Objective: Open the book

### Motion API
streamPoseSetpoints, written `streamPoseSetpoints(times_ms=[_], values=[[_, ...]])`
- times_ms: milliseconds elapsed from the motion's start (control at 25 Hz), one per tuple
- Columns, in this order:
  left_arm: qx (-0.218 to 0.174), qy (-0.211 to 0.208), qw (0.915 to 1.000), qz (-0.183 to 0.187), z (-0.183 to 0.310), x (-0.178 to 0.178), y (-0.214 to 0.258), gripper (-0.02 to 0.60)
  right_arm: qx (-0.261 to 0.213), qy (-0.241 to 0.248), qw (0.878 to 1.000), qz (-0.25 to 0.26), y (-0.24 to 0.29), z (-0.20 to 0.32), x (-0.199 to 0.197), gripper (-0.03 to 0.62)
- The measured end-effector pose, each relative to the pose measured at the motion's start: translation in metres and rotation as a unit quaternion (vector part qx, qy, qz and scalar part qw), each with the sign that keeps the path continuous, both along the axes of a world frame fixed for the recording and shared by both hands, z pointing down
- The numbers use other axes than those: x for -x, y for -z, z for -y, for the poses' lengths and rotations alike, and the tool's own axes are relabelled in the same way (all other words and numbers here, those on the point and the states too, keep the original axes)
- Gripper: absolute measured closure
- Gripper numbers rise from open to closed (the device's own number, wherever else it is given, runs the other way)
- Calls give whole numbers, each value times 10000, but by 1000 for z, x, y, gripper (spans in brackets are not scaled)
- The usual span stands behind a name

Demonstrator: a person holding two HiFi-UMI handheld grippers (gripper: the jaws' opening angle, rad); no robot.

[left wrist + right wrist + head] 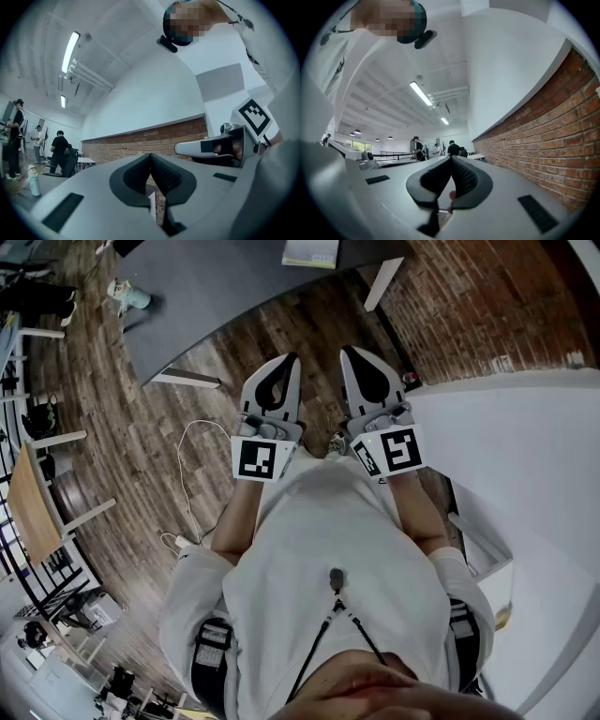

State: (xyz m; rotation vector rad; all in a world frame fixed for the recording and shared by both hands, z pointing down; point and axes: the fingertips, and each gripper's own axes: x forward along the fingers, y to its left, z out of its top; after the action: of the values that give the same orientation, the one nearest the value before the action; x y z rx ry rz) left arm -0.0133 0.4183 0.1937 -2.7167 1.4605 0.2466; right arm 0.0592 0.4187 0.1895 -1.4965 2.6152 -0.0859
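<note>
I hold both grippers level in front of my chest, side by side over the wooden floor. My left gripper (281,367) (151,155) is shut, its tips touching and nothing between them. Close to its right, my right gripper (358,357) (451,158) is also shut and empty. From the left gripper view the right gripper's side shows with its marker cube (253,117). A pale flat thing, perhaps the book (311,251), lies on the dark grey table (216,287) at the far edge of the head view, well ahead of both grippers.
A white table (525,456) fills the right side, below a brick wall (469,296). A white cable (192,474) trails on the floor. A wooden desk (33,507) and chairs stand at the left. People (451,149) stand far off in the room.
</note>
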Motion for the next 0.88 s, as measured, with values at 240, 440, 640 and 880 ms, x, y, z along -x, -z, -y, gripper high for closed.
streamPoseSetpoints(times_ms=[240,440,640,880], values=[[-77,-56,9999,-51,-4,32,3,560,-27,-52,10000,-13,0,-3,32,559],[-60,-11,10000,-63,-16,48,3,560,-9,12,10000,-16,0,-13,54,559],[-50,46,9999,-104,-22,69,3,560,2,65,10000,-28,0,-20,76,559],[-91,42,9999,-134,-29,86,5,560,-4,15,10000,-41,1,-27,91,559]])
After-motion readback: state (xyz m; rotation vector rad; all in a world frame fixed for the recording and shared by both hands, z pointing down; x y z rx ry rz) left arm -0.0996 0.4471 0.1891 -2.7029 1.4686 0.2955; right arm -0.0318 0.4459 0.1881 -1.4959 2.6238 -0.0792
